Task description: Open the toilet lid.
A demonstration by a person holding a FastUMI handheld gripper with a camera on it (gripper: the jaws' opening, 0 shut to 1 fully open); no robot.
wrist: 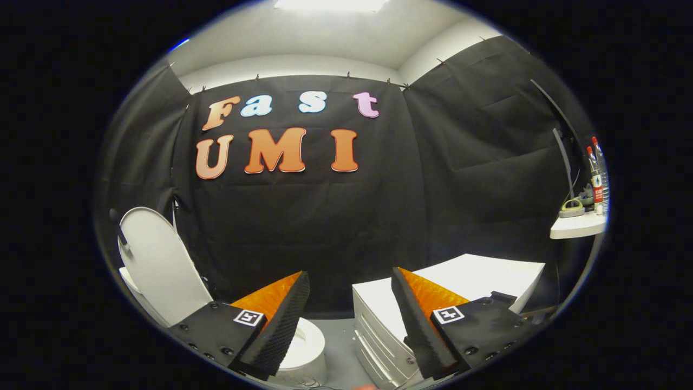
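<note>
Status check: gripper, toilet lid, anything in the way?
Gripper open, fingers apart, holding nothing. White oval toilet lid raised upright, bowl rim exposed. White ribbed cabinet beside toilet, not blocking.

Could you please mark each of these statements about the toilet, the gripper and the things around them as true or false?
1. The toilet lid stands raised, leaning back toward the black cloth wall. True.
2. The gripper is shut on the lid. False: its fingers are spread apart with nothing between them, and the lid is off to their left.
3. A white drawer unit stands to the right of the toilet bowl. True.
4. The bottles stand on top of the drawer unit. False: they stand on a small white shelf further right.
</note>
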